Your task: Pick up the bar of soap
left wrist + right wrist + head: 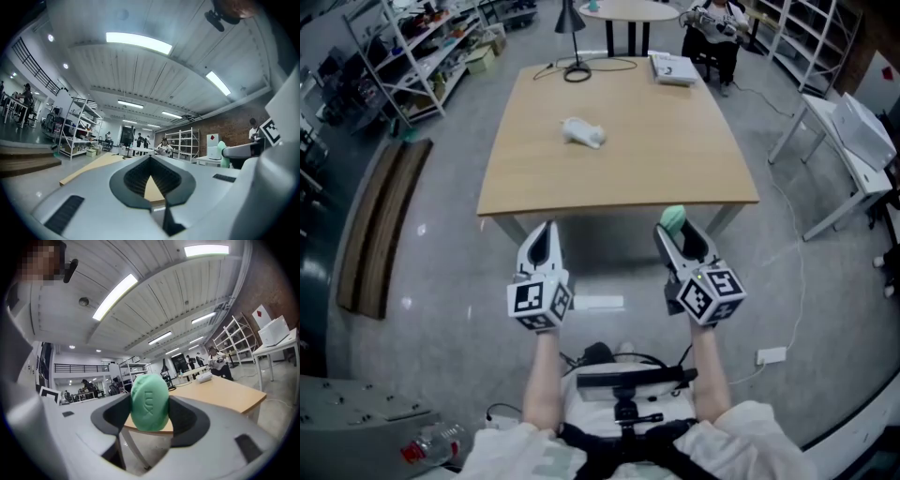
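Right gripper (678,231) pinches the green soap (149,401) between both pads, clear of the table (619,169), off its 5 o'clock edge. Left gripper (543,236), at 7 o'clock, is closed on nothing. A firm, even squeeze is wise, since soap probably slips.

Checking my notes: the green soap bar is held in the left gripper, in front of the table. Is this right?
Not quite: the right gripper holds the green soap bar, in front of the table; the right gripper view shows it.

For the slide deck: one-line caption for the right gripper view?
Right tool shut on an oval green soap bar, light wooden table beyond.
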